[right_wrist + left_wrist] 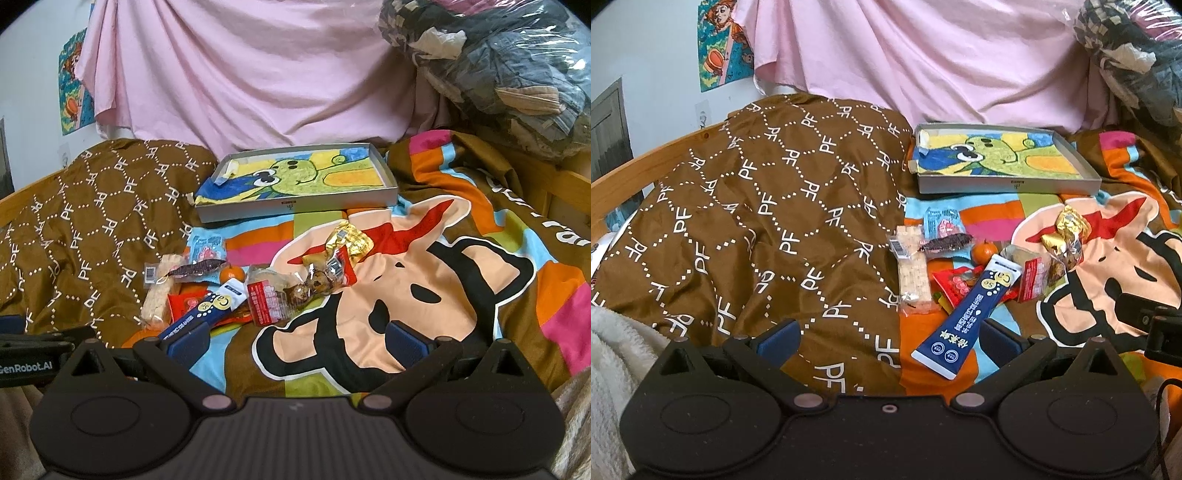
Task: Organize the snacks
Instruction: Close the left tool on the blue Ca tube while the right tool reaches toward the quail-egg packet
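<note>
A heap of snacks lies on the cartoon bedspread: a long blue box (964, 317) (207, 314), a pale rice cracker bar (913, 271) (160, 295), a small orange (984, 253) (232, 274), a red packet (955, 282), a gold wrapper (1067, 225) (351, 240) and a bag of brown eggs (314, 286). A shallow grey tray (1008, 184) (295, 205) with a green cartoon lining sits behind them. My left gripper (890, 334) is open and empty, just before the blue box. My right gripper (297, 338) is open and empty, to the right of the heap.
A brown PF-patterned quilt (757, 221) (85, 225) bulges on the left. A pink sheet (923, 55) hangs behind. A plastic bag of clothes (498, 74) sits at the back right. A wooden bed rail (646, 162) runs along the left.
</note>
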A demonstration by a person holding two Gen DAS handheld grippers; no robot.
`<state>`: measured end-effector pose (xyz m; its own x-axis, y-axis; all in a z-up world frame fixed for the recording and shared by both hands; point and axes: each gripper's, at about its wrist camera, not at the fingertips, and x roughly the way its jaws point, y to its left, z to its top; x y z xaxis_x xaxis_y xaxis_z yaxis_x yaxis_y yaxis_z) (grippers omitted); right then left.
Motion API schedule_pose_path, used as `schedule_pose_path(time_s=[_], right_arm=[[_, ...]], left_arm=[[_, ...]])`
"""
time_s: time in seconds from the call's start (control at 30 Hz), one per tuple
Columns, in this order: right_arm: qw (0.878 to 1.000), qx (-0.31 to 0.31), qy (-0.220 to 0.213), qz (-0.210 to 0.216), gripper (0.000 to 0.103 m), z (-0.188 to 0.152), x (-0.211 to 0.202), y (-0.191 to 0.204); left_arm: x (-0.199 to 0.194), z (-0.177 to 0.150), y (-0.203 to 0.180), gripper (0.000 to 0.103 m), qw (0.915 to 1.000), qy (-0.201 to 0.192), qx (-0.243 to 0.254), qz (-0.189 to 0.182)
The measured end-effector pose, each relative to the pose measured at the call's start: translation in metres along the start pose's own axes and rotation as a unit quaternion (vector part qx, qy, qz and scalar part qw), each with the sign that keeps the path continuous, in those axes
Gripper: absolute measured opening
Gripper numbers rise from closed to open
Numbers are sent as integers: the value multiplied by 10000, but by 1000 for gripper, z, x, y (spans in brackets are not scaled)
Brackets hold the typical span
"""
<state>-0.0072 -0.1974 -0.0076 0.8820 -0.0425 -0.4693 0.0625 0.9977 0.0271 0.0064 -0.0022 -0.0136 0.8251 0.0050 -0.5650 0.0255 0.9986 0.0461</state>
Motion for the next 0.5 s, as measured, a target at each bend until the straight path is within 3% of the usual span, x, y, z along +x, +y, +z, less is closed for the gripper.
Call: schedule_pose_path(time_s=[0.5], right_arm=[[9984,-125,460,297,103,15,20,-5]], left_arm=[[33,17,1,102,9973,725,75,-102]])
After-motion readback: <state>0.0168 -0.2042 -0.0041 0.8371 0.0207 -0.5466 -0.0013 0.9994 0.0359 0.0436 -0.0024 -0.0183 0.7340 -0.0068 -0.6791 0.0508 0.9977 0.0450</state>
